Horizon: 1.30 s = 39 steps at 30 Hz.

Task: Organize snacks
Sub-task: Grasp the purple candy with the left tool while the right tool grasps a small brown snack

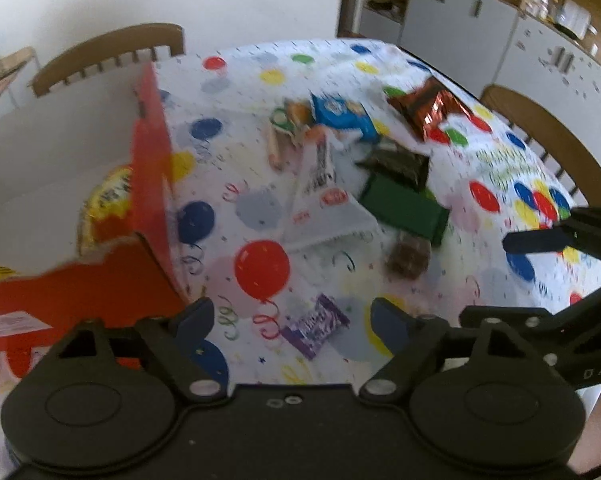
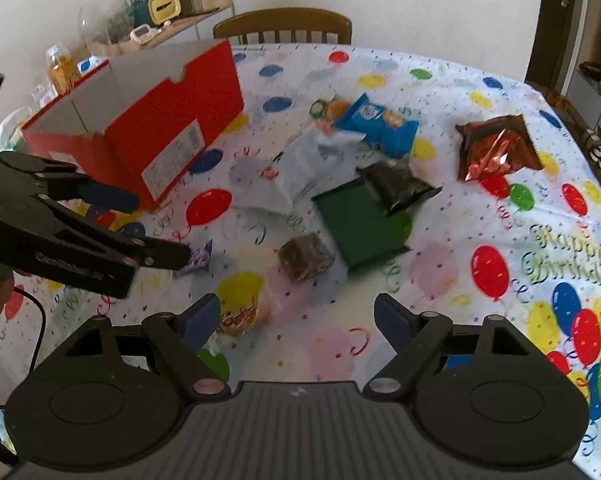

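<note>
You've got one red box (image 2: 172,120), one blue packet (image 2: 380,124), one green packet (image 2: 360,224), one copper bag (image 2: 496,148), one purple bar (image 1: 314,326), two chairs (image 1: 112,54) in the left view.

Red box (image 2: 148,120) open on balloon tablecloth (image 2: 440,300), snacks scattered beside it — green packet (image 2: 360,220), blue packet (image 2: 380,120), right gripper (image 2: 296,316) fingers apart.

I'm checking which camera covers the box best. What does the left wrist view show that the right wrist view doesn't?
Only the left wrist view looks into the red box and shows a yellow packet inside. Only the right wrist view shows the box's labelled outer side and an orange snack by the right gripper. Both show the purple wrapper, green packet, brown square snack, blue packet and both open grippers, including the left gripper.
</note>
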Each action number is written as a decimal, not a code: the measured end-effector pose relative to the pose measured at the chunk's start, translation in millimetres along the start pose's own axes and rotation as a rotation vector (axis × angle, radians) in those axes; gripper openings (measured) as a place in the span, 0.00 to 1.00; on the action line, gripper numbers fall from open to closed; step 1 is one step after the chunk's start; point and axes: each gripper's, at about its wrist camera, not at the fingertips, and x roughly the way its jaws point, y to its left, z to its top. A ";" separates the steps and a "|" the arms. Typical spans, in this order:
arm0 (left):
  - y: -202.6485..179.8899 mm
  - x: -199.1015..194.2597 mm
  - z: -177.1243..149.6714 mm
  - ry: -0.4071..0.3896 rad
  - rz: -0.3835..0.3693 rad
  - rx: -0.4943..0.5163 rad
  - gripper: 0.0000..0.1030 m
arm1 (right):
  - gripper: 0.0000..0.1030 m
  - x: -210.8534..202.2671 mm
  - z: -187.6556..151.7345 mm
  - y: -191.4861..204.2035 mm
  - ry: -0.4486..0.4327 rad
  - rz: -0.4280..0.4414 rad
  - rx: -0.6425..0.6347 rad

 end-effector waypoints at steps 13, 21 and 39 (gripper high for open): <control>-9.7 30.4 -7.4 0.058 -0.062 0.089 0.52 | 0.53 26.4 -6.0 20.7 0.044 0.016 -0.013; -14.5 37.8 -4.9 0.055 -0.054 0.143 0.48 | 0.37 34.4 -5.0 27.5 0.048 0.008 0.000; -9.9 30.0 -8.0 0.050 -0.050 0.077 0.18 | 0.24 19.2 -3.6 32.1 0.000 -0.037 -0.010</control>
